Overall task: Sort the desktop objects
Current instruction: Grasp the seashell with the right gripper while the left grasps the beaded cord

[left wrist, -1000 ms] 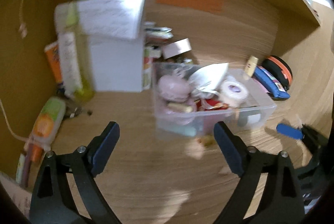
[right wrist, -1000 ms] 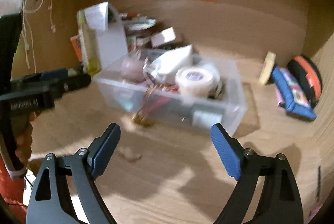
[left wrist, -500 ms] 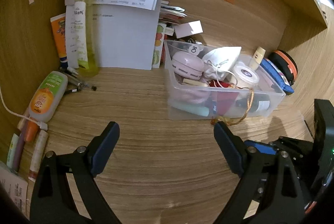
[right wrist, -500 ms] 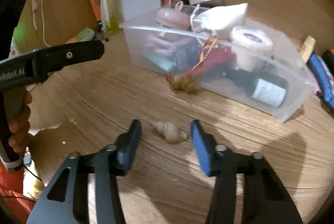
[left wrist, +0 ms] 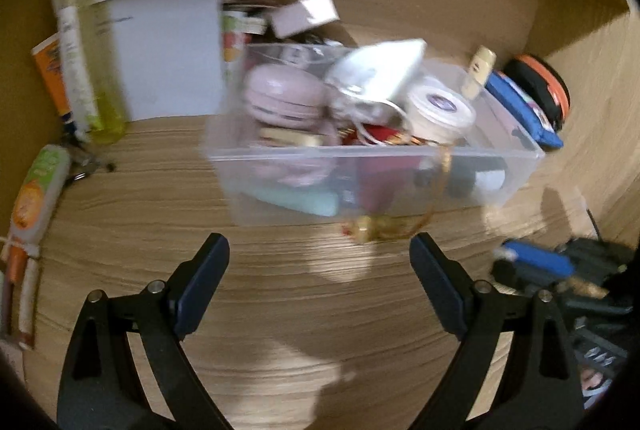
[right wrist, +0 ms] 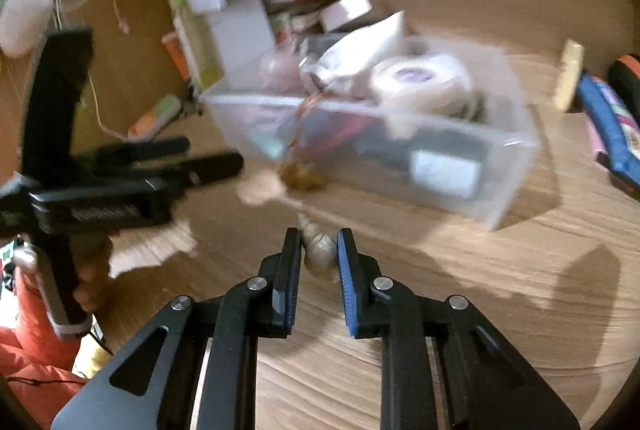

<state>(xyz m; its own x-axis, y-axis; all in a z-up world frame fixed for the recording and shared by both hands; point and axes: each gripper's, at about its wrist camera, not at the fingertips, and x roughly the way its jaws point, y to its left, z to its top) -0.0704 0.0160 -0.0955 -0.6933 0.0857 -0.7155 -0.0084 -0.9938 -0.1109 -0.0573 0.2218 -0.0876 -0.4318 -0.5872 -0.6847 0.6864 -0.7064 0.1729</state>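
Observation:
My right gripper is shut on a small beige spiral shell and holds it just above the wooden desk. A clear plastic bin full of items stands beyond it, with a white tape roll and a white pouch on top. A gold cord with a trinket hangs over the bin's front wall. My left gripper is open and empty, in front of the bin. The right gripper also shows at the right of the left wrist view.
A white box and a yellow-green bottle stand behind the bin at the left. An orange-green tube lies at the far left. A blue case and a black-orange round case lie at the right by the wall.
My right gripper has closed on the shell and lifted it off the desk. My left gripper has moved closer to the bin, still open.

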